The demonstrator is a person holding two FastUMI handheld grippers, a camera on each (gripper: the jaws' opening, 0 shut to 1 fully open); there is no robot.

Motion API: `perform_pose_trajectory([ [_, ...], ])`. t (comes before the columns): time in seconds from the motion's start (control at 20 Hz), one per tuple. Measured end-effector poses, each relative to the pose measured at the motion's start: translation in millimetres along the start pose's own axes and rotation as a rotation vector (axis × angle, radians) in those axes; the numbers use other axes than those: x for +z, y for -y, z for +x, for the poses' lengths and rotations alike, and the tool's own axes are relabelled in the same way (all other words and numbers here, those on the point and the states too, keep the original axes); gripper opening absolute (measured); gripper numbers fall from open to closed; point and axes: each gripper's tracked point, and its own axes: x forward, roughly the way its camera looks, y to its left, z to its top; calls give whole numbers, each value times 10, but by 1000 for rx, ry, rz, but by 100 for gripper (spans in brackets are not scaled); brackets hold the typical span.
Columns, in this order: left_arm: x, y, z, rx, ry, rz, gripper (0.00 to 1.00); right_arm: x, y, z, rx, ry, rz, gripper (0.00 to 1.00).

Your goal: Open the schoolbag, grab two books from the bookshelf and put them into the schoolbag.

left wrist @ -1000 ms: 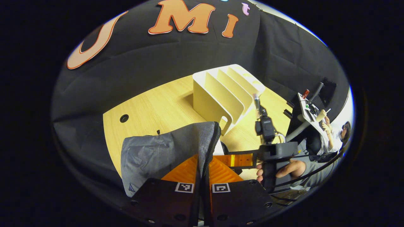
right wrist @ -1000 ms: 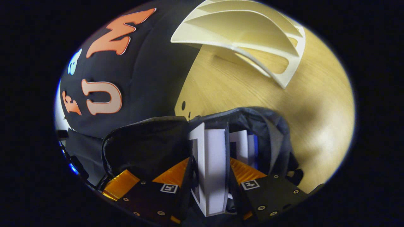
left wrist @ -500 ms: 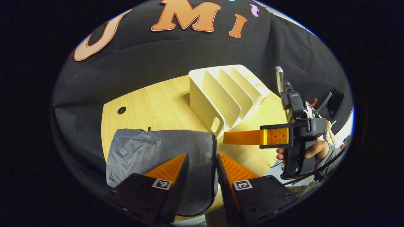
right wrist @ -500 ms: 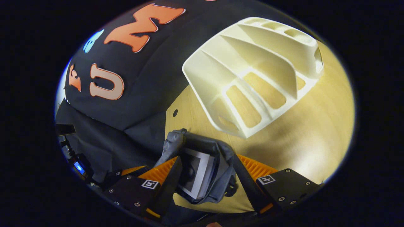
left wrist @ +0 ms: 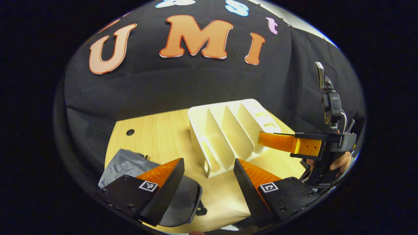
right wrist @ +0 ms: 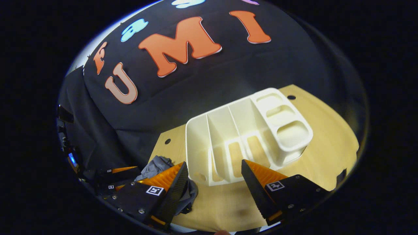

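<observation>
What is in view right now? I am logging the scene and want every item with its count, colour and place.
schoolbag: one, grey, lying at the table's near left, below the left tongs.
bookshelf: one, cream white, slots bare, mid-table.
table: one, light wood, round holes near its back edge.
left tongs: one, open, above the table's near edge.
right tongs: one, open, before the bookshelf.
hand: one, holding the right tongs, far right.

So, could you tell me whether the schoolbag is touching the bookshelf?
Apart. In the left gripper view a strip of bare table lies between the grey schoolbag and the white bookshelf.
</observation>
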Motion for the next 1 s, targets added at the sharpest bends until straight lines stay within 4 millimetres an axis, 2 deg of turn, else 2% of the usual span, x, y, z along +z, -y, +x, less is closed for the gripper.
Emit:
perform_pose_trajectory([
  [0.25, 553, 292, -104, 120, 204, -27, 98, 776, 178, -382, -11, 168, -174, 98],
  [0.45, 958, 441, -353, 186, 335, -80, 97, 1162, 242, -637, -13, 272, -252, 97],
  [0.6, 1074, 448, -632, 249, 449, -93, 97, 1329, 235, -771, -11, 339, -304, 97],
  [0.75, 1381, 488, -823, 295, 583, -103, 96, 1457, 218, -874, -13, 411, -345, 97],
  [0.85, 1492, 485, -896, 305, 626, -106, 96, 1554, 146, -924, -13, 453, -370, 97],
  [1.0, 1553, 417, -955, 319, 674, -99, 96, 1628, 6, -952, -6, 500, -404, 97],
])
